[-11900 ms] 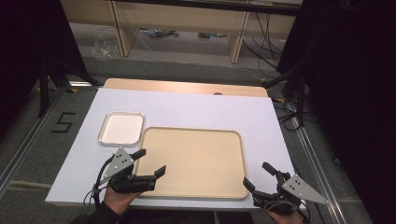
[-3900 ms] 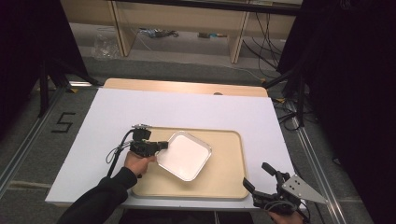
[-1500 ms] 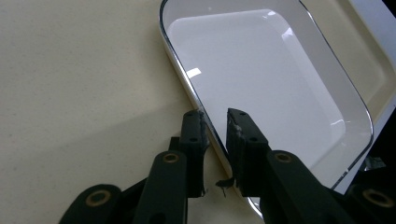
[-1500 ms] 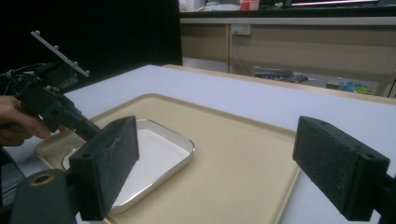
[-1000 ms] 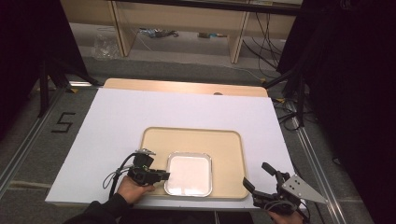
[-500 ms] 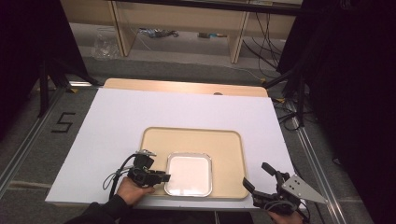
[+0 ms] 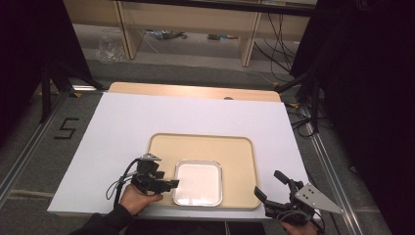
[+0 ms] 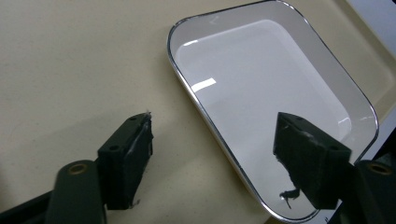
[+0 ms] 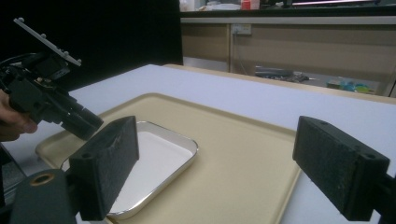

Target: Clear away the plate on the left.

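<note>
Left gripper (image 7: 169,185), jaws spread, straddles the near-left rim of the white dish (image 7: 198,182) on the tray (image 7: 235,147); right gripper (image 7: 268,188) gapes empty, farther off.

- The tray (image 7: 237,147) is pale beige, plain and without pattern.
- The dish (image 7: 197,182) is white inside with a shiny silver rim.
- The table (image 7: 122,122) top is white; a strip of light wood shows along its far edge.
- The left gripper (image 7: 169,185) is black, with a grey plate on top and a black cable.
- The right gripper (image 7: 268,187) is black, carrying a light grey three-cornered plate dotted with small dark holes.
- In the left gripper view the pads (image 8: 130,158) are matt black with pale scuffed edges.
- The floor (image 7: 29,147) is grey, with a black figure "5" marked on it.
- The surrounding curtains (image 7: 372,98) are black.
</note>
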